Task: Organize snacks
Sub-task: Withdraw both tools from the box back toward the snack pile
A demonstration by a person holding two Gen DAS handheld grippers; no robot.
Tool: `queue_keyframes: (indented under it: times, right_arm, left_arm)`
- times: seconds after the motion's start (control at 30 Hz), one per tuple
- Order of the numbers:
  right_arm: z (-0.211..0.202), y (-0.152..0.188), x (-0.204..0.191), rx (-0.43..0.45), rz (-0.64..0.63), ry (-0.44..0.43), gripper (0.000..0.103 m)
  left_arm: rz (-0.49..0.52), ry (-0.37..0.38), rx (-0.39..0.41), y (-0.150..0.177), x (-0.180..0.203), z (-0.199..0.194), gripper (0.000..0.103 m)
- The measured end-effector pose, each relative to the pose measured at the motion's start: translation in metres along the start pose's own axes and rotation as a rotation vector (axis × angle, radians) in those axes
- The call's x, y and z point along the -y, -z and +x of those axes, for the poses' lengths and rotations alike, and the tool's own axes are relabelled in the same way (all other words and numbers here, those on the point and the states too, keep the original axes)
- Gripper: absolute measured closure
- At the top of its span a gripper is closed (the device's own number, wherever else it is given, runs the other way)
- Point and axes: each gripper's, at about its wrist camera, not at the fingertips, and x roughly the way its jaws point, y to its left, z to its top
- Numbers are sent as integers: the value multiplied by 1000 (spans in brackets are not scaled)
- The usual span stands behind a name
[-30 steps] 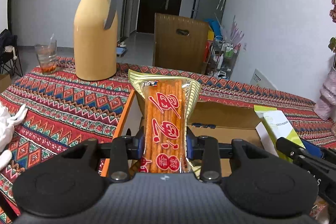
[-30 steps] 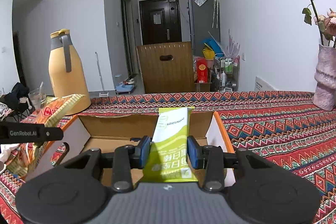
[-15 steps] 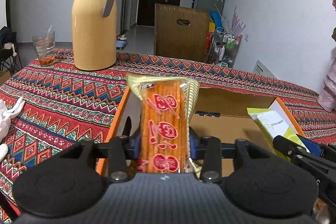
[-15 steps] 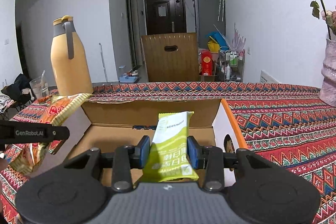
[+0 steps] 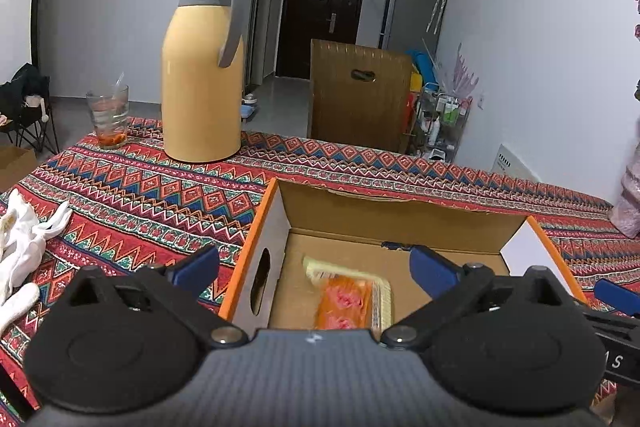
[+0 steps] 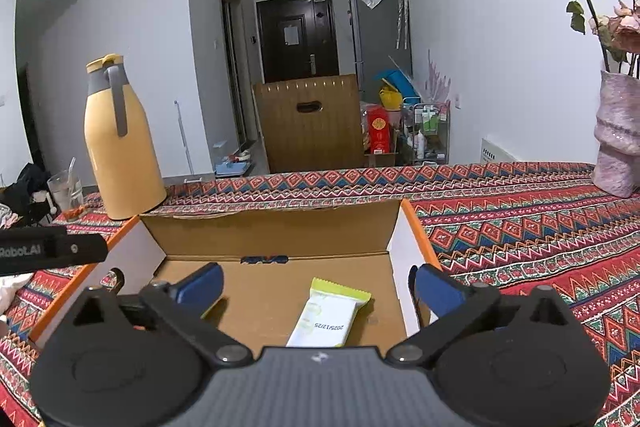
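An open cardboard box (image 5: 400, 223) with orange edges sits on the patterned tablecloth. In the left wrist view an orange-and-yellow snack pack (image 5: 346, 301) lies on the box floor, blurred, below my left gripper (image 5: 314, 265), whose jaws are opening wide with nothing pressed between them. In the right wrist view a green-and-white snack bar (image 6: 328, 313) lies flat on the floor of the box (image 6: 276, 227), under my right gripper (image 6: 318, 283). Its jaws are opening too, clear of the bar.
A tall yellow thermos (image 5: 202, 67) and a glass (image 5: 109, 115) stand at the table's far left. White gloves (image 5: 24, 251) lie at the left edge. A pink vase with dried flowers (image 6: 618, 143) stands far right. A wooden chair back (image 5: 358, 95) is behind the table.
Both grippers went from shut on their snacks to wide open. The orange pack and the green bar dropped from upright between the pads onto the box floor.
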Motion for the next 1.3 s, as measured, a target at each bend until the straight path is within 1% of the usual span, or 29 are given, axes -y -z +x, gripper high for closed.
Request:
queue_keyframes:
  times: [0.2,0.5,0.7,0.97,1.3]
  right_arm:
    - [-9,-4,-1,29,0,-2,0]
    - [-43,-20,-3,100,-27,13,0]
    - [-67,-22,-4,118,-43,23,0]
    - [-99,-8,0,111,-43,25,0]
    - [-133,21,5,76,-28,21,0]
  left_arm:
    - [-2,0,11,-3,1,-7,0]
    - [-9,2,49,-12,0,-33,0]
    - [-4,-1,52,-9,-4,-53,0]
    - [12,-6,46,5,-12,-81,0]
    - [40,6,6,37,-21,-110,0]
